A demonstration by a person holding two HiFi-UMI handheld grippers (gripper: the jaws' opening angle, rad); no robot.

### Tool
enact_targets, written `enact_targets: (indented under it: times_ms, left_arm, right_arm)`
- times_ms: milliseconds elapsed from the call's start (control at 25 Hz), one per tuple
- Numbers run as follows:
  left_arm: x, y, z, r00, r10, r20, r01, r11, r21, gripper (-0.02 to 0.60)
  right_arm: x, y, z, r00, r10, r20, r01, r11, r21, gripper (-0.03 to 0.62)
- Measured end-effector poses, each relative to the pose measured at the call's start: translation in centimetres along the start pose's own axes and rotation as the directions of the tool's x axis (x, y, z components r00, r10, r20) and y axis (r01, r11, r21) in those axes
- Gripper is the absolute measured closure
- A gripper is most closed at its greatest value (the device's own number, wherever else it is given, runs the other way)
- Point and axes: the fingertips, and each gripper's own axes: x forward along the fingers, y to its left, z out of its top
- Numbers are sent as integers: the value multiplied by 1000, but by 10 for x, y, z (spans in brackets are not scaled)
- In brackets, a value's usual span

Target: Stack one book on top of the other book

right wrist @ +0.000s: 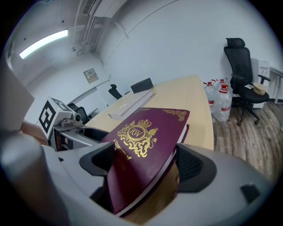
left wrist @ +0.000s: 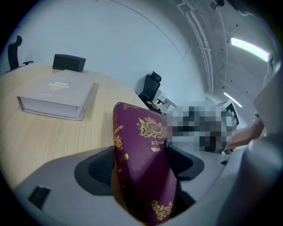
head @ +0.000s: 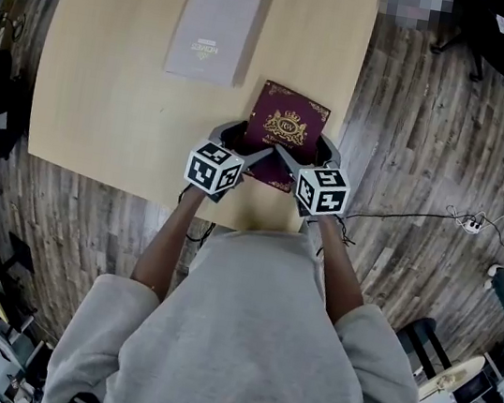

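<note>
Maroon book (head: 287,130) sits at the near edge of the table (head: 110,78), tilted, with both grippers on its near corners.

The left gripper (head: 245,143) is clamped on it: one pad against the spine side, the other on the gold-printed cover.

The right gripper (head: 305,152) has its jaws wide apart around the other corner. The cover leans over one pad, and a strip of table shows between the book's underside and the other pad, so I read no squeeze there.

Count: two books and two grippers. The grey book (head: 214,30) lies flat farther up the table, well apart from the maroon one.

Containers: large clear bottles (right wrist: 221,103) stand on the floor by a black office chair (right wrist: 241,75). I cannot tell their contents.
</note>
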Motion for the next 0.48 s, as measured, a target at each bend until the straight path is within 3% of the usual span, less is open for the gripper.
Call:
enact_targets:
  times_ms: [480]
  left_arm:
    - [-1, 0, 0, 998, 55, 20, -54, 997, -50, 210]
  right_arm:
    - [-1, 0, 3, 1000, -20, -20, 20, 1000, -19, 191]
